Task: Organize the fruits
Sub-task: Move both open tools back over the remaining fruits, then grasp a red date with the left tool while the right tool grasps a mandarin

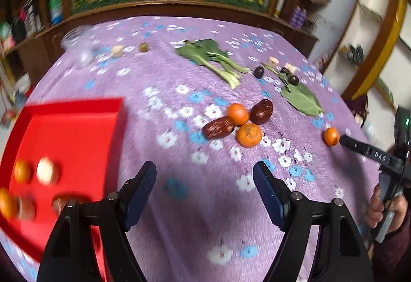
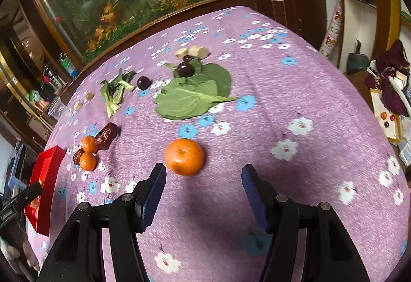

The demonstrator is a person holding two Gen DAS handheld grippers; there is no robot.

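A red tray (image 1: pixel 77 127) lies at the left of the purple flowered cloth and holds several blurred fruits, one a small orange (image 1: pixel 21 171). My left gripper (image 1: pixel 204 174) is open and empty beside the tray. Ahead of it two oranges (image 1: pixel 248 135) and two dates (image 1: pixel 218 127) lie in a cluster. My right gripper (image 2: pixel 204 176) is open and empty just short of a lone orange (image 2: pixel 184 156). That orange shows in the left wrist view (image 1: pixel 331 136) by the right gripper's fingertip (image 1: pixel 345 140). The tray (image 2: pixel 46 166) and cluster (image 2: pixel 88 153) sit far left in the right wrist view.
Bok choy (image 1: pixel 218 58), a big green leaf (image 2: pixel 195 97), dark plums (image 2: pixel 185 69), pale ginger pieces (image 2: pixel 192 52) and a small green fruit (image 1: pixel 143 47) lie further back on the cloth. A clear plastic cup (image 1: pixel 77 40) stands at the far left edge. Wooden cabinets ring the table.
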